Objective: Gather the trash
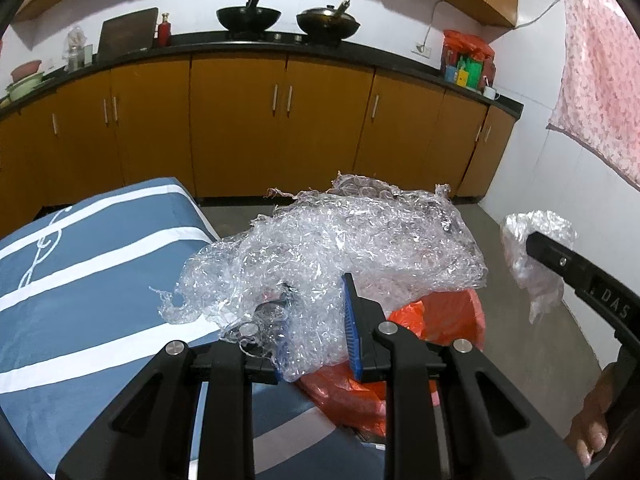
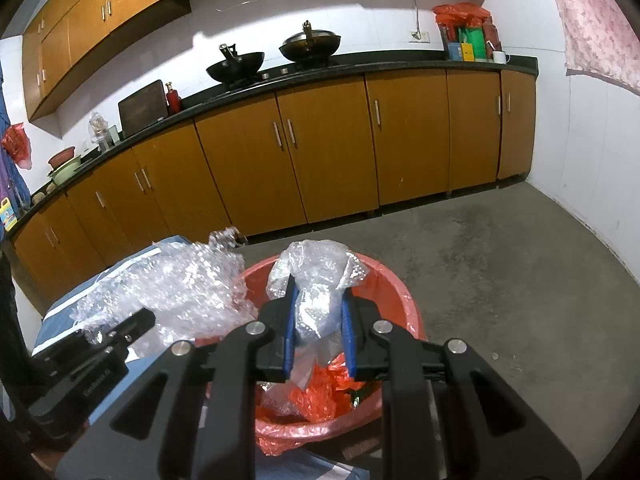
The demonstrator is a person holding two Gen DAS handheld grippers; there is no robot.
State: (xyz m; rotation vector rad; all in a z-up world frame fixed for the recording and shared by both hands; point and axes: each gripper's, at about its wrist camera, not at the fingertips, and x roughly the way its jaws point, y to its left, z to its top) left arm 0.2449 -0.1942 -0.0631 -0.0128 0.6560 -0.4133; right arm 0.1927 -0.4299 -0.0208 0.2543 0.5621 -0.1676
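My left gripper (image 1: 316,320) is shut on a large crumpled sheet of clear plastic wrap (image 1: 340,240), held over the edge of the blue striped table and partly above the red bin (image 1: 448,316). The wrap hides the left finger. My right gripper (image 2: 320,320) is shut on a smaller wad of clear plastic (image 2: 316,276), held right above the red bin (image 2: 404,300), which is lined with a red bag (image 2: 316,396) and holds plastic scraps. The big sheet (image 2: 172,288) and the left gripper (image 2: 116,332) show at the left in the right wrist view. The right gripper's finger (image 1: 560,260) with its wad (image 1: 536,240) shows at the right in the left wrist view.
A blue cloth with white stripes (image 1: 88,280) covers the table at the left. Orange kitchen cabinets (image 2: 320,148) under a black counter with two woks (image 2: 272,60) run along the back. Grey concrete floor (image 2: 500,260) lies to the right of the bin. A pink cloth (image 1: 600,80) hangs at the right.
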